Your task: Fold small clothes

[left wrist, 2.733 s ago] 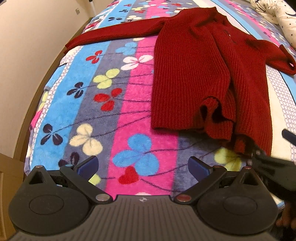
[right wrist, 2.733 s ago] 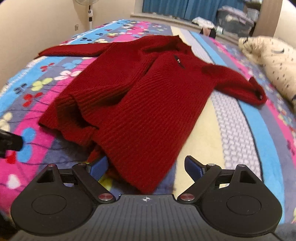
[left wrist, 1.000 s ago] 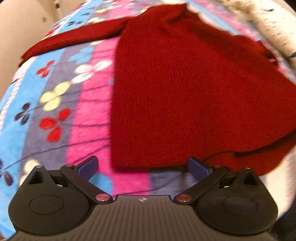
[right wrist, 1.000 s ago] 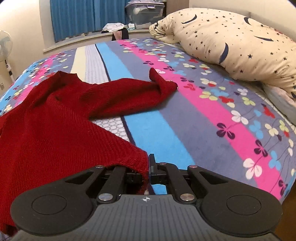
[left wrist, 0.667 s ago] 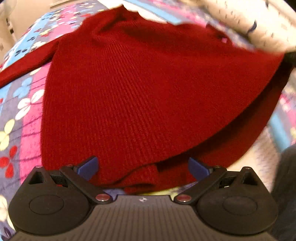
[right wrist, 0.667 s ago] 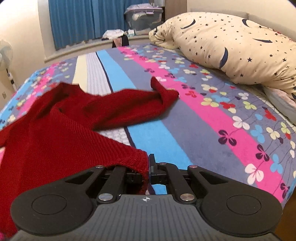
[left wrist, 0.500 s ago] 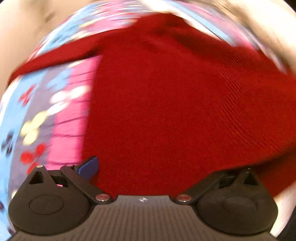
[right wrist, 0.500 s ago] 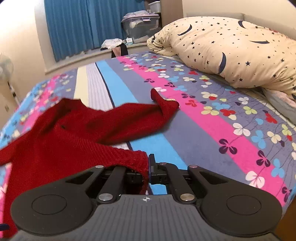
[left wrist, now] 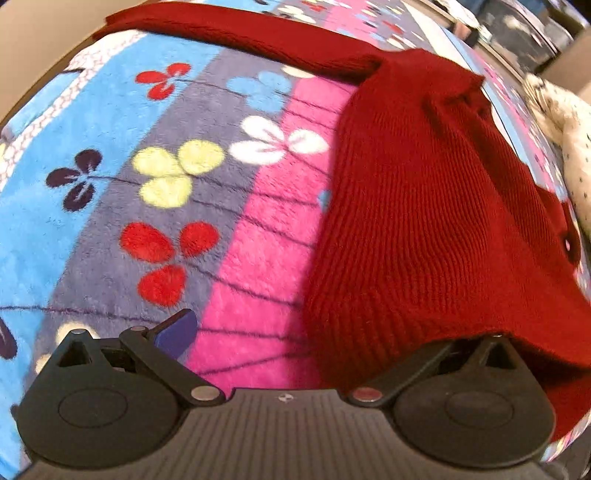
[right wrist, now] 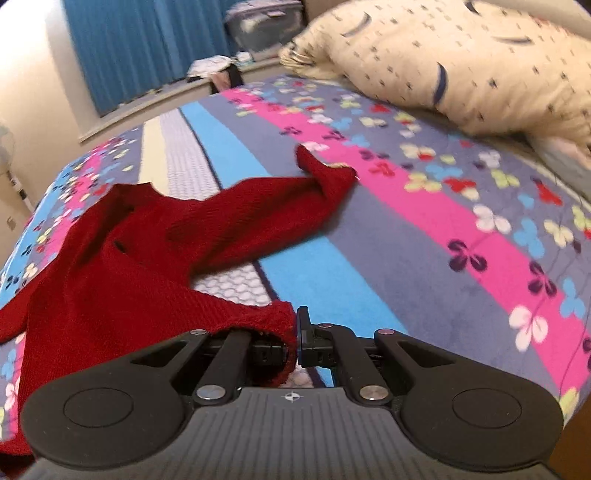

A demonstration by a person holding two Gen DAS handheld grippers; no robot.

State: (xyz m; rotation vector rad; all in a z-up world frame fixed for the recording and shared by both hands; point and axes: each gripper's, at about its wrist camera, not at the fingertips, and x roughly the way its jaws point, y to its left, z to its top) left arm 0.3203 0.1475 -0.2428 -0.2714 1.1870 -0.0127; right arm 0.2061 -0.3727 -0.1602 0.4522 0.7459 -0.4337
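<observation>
A dark red knitted sweater [left wrist: 424, 206] lies on a striped floral blanket [left wrist: 184, 166] on a bed. In the left wrist view its hem is lifted and drapes over my right finger, hiding that fingertip. My left gripper [left wrist: 295, 332] is open, its blue left fingertip [left wrist: 177, 332] bare over the blanket. In the right wrist view my right gripper [right wrist: 295, 332] is shut on the sweater's hem corner [right wrist: 273, 317], held above the bed. The sweater [right wrist: 110, 266] trails left, one sleeve [right wrist: 295, 192] stretched toward the far side.
A cream star-patterned pillow [right wrist: 461, 62] lies at the right end of the bed. Blue curtains [right wrist: 147, 44] and a storage box [right wrist: 262, 22] stand behind. The other sleeve [left wrist: 240, 29] stretches to the bed's left edge near a beige wall [left wrist: 37, 37].
The right gripper has stayed shut on the hem corner and drawn it rightward. The left gripper swung around the lower hem, which now drapes over its right finger.
</observation>
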